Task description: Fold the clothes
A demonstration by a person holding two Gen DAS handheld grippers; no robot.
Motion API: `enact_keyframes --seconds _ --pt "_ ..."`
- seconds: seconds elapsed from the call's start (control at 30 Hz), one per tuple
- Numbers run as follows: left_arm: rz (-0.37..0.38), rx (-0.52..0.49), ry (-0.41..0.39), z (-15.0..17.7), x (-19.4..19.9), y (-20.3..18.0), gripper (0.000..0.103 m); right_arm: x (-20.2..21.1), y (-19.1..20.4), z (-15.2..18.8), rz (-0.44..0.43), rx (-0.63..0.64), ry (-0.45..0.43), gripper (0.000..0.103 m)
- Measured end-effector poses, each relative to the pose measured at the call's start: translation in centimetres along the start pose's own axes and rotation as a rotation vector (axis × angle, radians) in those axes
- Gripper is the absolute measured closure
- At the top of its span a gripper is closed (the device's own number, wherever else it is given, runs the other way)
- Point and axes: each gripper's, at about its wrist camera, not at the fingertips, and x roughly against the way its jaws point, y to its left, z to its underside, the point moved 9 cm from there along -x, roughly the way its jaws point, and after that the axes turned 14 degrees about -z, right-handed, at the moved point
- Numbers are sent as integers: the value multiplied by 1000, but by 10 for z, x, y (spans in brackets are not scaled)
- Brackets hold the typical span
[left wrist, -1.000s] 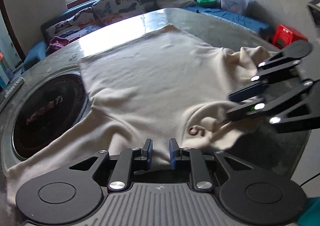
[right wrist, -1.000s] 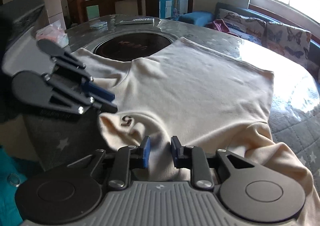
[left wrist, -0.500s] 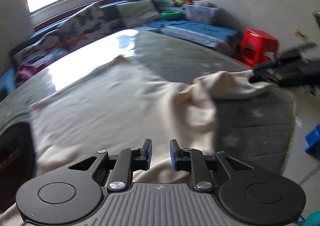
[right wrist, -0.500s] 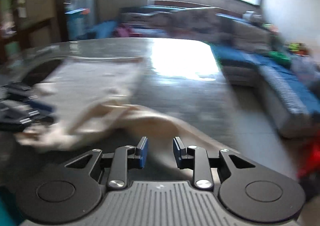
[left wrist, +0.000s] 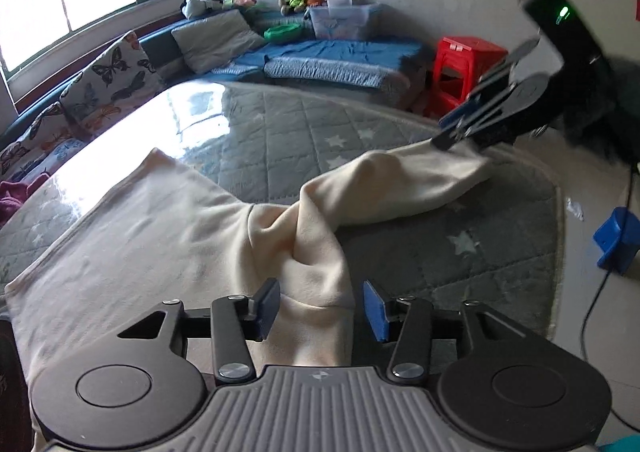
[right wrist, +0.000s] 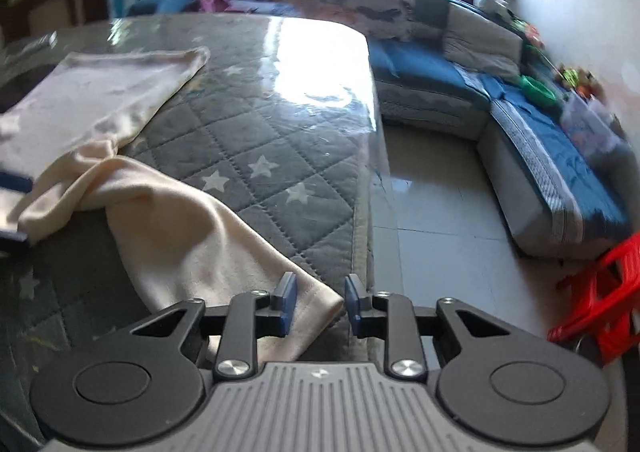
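The cream top (left wrist: 168, 236) lies on the quilted star mat (left wrist: 280, 139) covering the table, w/ its body spread flat toward the window and one sleeve (left wrist: 392, 187) pulled out sideways to the table's edge nearest the red stool (left wrist: 464, 63). Where sleeve meets body the cloth bunches into a ridge of folds, rising off the mat.

Sleeve's long axis runs from that bunch out to the cuff, i.e. roughly across both wrist views. The right gripper (right wrist: 318, 304) sits at the cuff end: in its own view the cuff corner lies between the two blue pads (right wrist: 285, 304), which stand apart w/ a clear gap, so it reads as spread, not pinching. Seen from the left wrist view it's blurred and angled down at the sleeve tip; can't tell contact from there.

The left gripper (left wrist: 320, 310) is at the shoulder end of the sleeve, fingers wide apart w/ the bunched fabric between them but not squeezed.

So: sleeve spans gripper to gripper, right nearer the cuff, left nearer the shoulder. Prob. next step is folding the sleeve in over the body, meaning the cuff has to travel back along its own axis toward the top. Right arm is the obvious one for that. Risk: the bunch at the shoulder gets trapped under the fold unless flattened first.
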Motion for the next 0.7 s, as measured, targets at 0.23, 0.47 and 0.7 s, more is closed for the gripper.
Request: enact_keyframes --seconds 0.23,0.47,0.7 --pt "8 -17 -20 0 -3 -4 77 16 18 -34 144 285 -12 99" --pt "23 -44 -54 1 -2 -8 91 82 30 -78 399 500 -331 99" --pt "72 -104 -72 5 1 -24 90 55 -36 1 441 193 -147 94"
